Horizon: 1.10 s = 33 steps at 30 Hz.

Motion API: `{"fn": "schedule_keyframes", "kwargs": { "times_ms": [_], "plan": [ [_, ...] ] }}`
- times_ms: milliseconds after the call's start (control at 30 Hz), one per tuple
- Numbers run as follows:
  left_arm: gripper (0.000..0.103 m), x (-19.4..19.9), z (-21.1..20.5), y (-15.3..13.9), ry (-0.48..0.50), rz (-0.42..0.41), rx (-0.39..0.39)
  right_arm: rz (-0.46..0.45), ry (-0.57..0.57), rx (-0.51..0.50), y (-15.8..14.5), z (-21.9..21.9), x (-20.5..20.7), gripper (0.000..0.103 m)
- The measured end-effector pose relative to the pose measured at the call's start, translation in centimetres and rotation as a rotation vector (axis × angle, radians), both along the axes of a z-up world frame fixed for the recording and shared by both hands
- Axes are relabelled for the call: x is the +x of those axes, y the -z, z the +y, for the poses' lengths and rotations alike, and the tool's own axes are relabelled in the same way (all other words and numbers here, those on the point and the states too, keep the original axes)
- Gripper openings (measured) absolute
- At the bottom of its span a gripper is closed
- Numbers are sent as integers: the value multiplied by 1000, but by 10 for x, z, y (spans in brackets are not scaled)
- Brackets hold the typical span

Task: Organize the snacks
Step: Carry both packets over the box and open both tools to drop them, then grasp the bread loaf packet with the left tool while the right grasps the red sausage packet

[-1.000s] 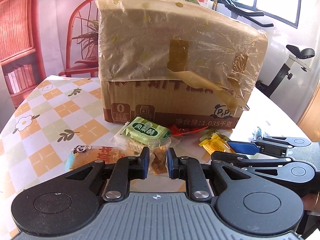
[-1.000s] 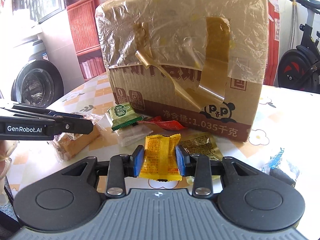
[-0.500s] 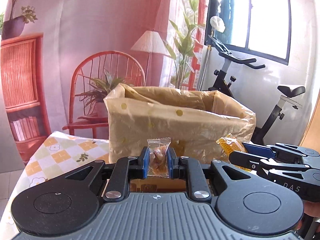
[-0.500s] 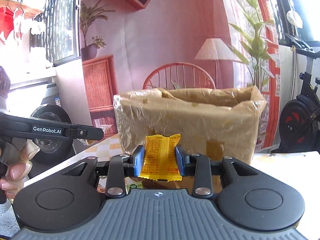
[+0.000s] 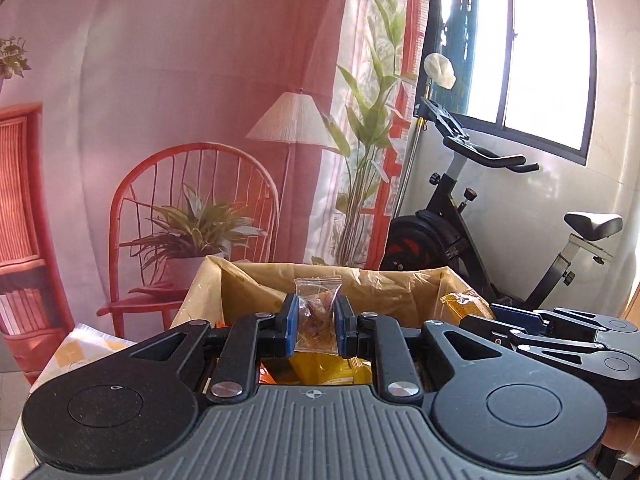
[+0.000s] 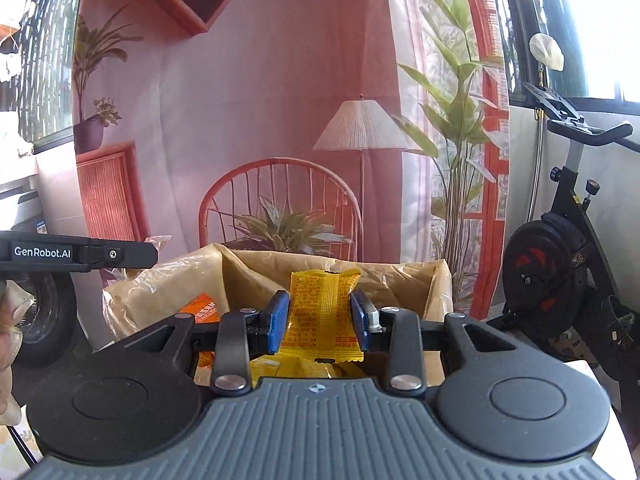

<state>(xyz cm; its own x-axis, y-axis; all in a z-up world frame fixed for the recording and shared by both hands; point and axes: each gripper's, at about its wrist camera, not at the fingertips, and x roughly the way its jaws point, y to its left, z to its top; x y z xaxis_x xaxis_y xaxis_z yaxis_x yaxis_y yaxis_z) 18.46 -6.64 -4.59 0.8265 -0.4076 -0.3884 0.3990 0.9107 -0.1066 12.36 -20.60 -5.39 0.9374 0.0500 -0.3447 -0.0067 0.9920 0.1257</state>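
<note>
Cardboard box (image 5: 332,280) gapes open-topped below both grippers, its plastic-lined rim folded outward, orange and yellow packets already inside. Since half a second ago both have risen from facing the near wall to above the opening. Left gripper (image 5: 316,325) pinches a clear nut packet (image 5: 318,312); right gripper (image 6: 319,322) clamps a yellow snack packet (image 6: 322,316) upright.

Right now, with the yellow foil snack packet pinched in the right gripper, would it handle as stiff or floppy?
Likely light and fairly floppy: the yellow foil snack packet bows inward between the right gripper pads. Its crimped top stands unsupported, suggesting some stiffness. Released, it should probably drop flat into the open cardboard box.
</note>
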Motion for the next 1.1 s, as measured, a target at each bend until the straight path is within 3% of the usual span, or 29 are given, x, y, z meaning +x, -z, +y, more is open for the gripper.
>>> {"fn": "schedule_keyframes", "kwargs": {
  "times_ms": [67, 133, 200, 500, 633, 833, 1100],
  "plan": [
    [21, 7, -4, 7, 33, 6, 11, 25, 6, 12, 4, -3, 6, 39],
    [29, 10, -7, 13, 4, 20, 49, 35, 22, 10, 9, -5, 7, 44],
    [36, 10, -4, 17, -17, 38, 49, 10, 27, 12, 10, -7, -1, 58],
    [36, -22, 45, 16, -1, 59, 69, -48, 25, 121, 6, -9, -53, 58],
    [37, -55, 66, 16, -17, 32, 129, -53, 16, 162, 15, -2, -76, 59],
    [37, -91, 97, 36, -37, 36, 153, 15, -40, 196, 45, 23, -102, 59],
    [37, -99, 128, 82, -114, 122, 158, 194, -104, 243, 95, 48, -102, 58]
  ]
}}
